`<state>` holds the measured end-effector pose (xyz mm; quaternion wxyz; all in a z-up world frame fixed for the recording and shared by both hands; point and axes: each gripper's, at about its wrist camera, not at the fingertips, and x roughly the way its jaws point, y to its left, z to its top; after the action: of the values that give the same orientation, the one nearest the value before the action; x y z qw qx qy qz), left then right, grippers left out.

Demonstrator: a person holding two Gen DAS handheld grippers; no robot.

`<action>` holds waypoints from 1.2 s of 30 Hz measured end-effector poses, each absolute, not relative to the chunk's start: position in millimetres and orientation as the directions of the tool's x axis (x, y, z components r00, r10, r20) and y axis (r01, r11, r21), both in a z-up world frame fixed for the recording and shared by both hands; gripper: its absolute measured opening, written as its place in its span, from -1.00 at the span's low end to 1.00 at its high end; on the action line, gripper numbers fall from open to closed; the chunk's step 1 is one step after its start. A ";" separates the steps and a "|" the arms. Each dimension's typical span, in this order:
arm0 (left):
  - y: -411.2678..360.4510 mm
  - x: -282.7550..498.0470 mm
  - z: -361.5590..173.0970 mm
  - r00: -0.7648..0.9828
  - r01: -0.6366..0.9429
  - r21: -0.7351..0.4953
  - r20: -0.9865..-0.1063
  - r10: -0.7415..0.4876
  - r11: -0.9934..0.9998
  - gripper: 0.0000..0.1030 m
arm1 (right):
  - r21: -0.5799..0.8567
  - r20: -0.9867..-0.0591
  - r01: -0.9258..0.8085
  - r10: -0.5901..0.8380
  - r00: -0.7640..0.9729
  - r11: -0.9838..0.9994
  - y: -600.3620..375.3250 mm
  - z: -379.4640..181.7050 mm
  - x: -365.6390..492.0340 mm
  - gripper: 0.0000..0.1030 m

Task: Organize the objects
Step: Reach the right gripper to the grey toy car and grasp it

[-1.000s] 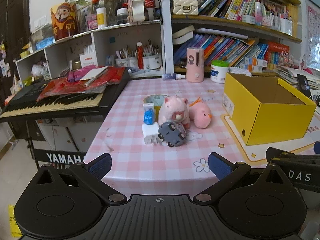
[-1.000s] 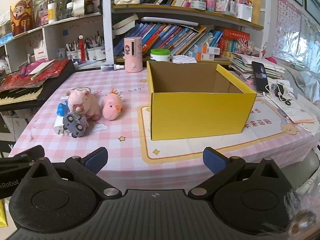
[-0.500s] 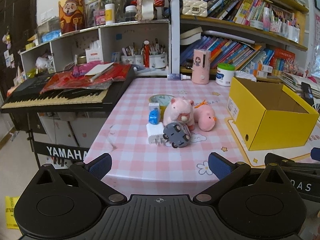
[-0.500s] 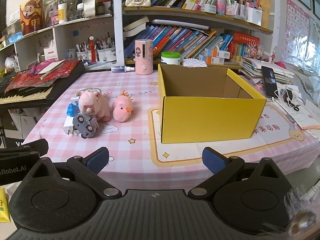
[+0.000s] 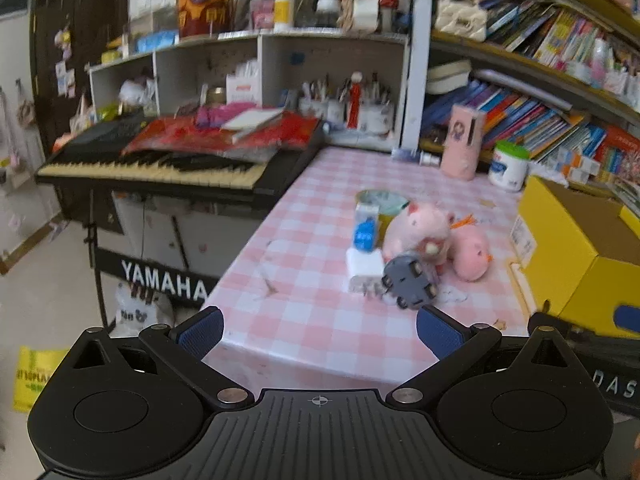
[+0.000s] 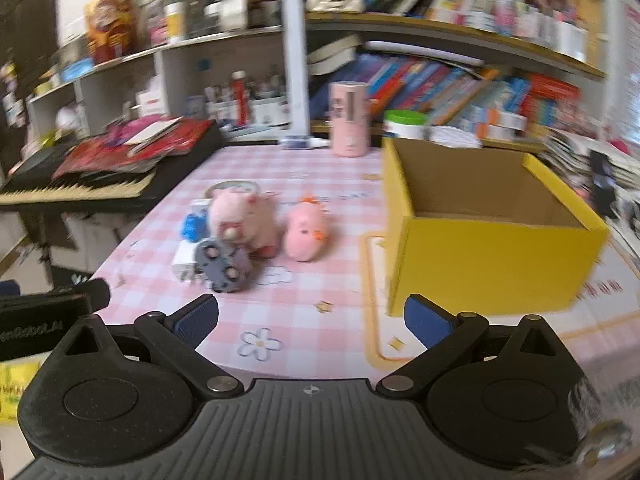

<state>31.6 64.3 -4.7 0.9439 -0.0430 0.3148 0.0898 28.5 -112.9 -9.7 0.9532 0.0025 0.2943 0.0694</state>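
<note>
Hovering at the near edge of the desk (image 6: 328,168), the right gripper (image 6: 311,317) has its jaws wide with nothing between them, though they have just been closing a little. Ahead of it and to the left sits the cluster of toys: the grey toy car (image 6: 224,266) nearest, leaning on a white charger (image 6: 185,258), with the pink pig plush (image 6: 244,220) just behind it and the pink chick plush (image 6: 306,232) beside that, to the right. The yellow box (image 6: 492,268) stands open ahead and to the right, well apart from the toys.

The left gripper (image 5: 319,334) is also spread wide and empty, at the desk's near left corner; from it the toy car (image 5: 410,282) lies ahead and slightly right, the box (image 5: 576,264) far right.

Both grippers seem about equally near the car, which looks like the first pick; the right one is better placed for the box.
</note>
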 end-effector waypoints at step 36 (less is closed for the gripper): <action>102.8 96.6 -17.2 0.693 -0.405 -0.058 -0.671 0.265 0.912 1.00 | 0.097 -0.721 -0.502 0.408 0.560 0.859 -41.4 -71.7 200.0 -0.06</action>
<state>96.6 102.8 -17.2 0.9144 -0.1010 0.3464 0.1834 200.0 -41.4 -71.7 0.8811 -0.0598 0.3916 0.2583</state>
